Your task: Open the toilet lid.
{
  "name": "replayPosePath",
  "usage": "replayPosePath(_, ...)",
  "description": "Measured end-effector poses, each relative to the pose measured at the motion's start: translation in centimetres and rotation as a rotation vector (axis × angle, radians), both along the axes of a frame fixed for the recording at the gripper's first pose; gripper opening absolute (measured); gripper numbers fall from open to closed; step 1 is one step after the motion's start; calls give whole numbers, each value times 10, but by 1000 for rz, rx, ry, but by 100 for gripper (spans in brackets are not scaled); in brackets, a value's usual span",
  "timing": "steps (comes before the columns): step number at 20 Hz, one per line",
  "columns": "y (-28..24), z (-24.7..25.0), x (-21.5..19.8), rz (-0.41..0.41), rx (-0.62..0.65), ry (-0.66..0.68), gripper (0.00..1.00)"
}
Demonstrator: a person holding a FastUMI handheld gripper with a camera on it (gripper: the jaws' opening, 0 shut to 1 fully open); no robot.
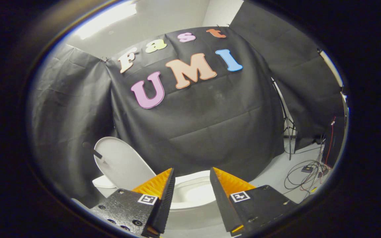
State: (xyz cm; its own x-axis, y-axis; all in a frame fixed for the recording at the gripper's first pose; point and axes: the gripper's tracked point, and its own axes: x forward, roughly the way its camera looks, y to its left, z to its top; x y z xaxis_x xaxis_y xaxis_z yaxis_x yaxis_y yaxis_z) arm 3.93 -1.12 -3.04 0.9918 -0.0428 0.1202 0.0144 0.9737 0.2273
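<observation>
— Tongs (192,185) first. What are they at?

— Spread apart, holding nothing — there's a clear gap between the two orange-ridged fingers (155,183), and the white bowl (193,193) shows through that gap, just beyond the tips. Nothing touches either pad.

— And the toilet lid?

— The toilet lid (122,162) stands raised, off to the left of the left finger and a bit beyond it, leaning back toward the black cloth wall (193,129). It's well clear of the seat opening, so the bowl lies uncovered. A small dark tab sticks out at the lid's left edge (prob. a grip handle for the tongs, can't say for sure).

— So why are the tongs empty?

— My read: the lid is resting past its balance point and stays up by itself, so no grip is needed. With the lid up and the fingers apart, the task looks done, or v. nearly.

— Anything else about?

— Further out on the right, a light stand (284,122) props up the cloth, and loose cables (304,175) coil on the floor (276,173) — well away from the toilet, no snag risk there.
</observation>
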Motion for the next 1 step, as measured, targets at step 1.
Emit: replayPosePath(1,1,1,0,0,0,-2,65)
